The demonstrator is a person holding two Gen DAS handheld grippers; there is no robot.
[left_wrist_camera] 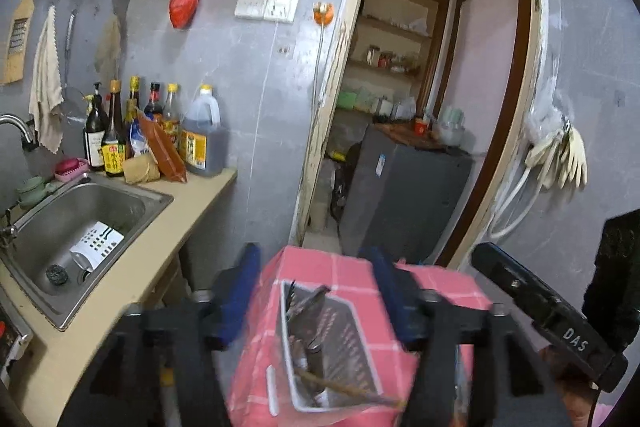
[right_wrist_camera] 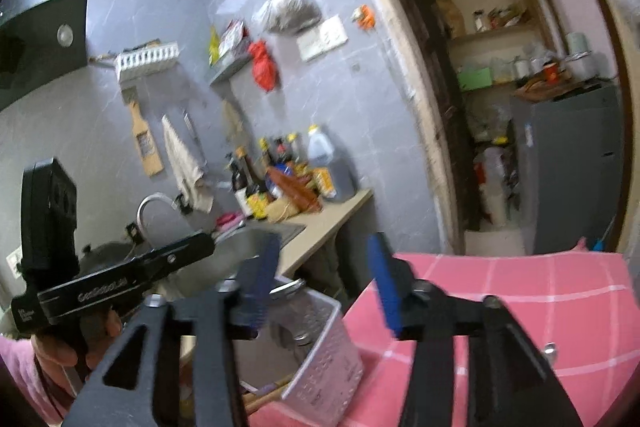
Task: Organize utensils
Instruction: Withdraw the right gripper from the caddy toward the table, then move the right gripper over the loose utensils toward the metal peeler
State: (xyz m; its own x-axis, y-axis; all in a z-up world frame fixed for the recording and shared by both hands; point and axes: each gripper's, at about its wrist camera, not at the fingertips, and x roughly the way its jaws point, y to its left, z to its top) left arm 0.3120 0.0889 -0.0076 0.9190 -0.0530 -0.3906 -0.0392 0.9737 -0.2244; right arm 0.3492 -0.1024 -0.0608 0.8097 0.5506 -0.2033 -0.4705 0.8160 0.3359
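A white perforated utensil holder (left_wrist_camera: 326, 355) stands on a pink checked cloth (left_wrist_camera: 320, 267), with dark utensils and wooden sticks inside. My left gripper (left_wrist_camera: 316, 287) is open, its blue fingers wide apart above the holder. In the right wrist view the same holder (right_wrist_camera: 320, 351) sits low at centre with metal utensils in it. My right gripper (right_wrist_camera: 324, 279) is open and empty above and beside it. The left gripper's black body (right_wrist_camera: 104, 279) shows at the left of that view.
A steel sink (left_wrist_camera: 80, 227) holds a second white perforated holder (left_wrist_camera: 98, 241) and a scrubber. Sauce bottles (left_wrist_camera: 152, 131) crowd the beige counter (left_wrist_camera: 180, 211). A doorway (left_wrist_camera: 404, 147) with a grey fridge lies behind. Rubber gloves (left_wrist_camera: 560, 155) hang at right.
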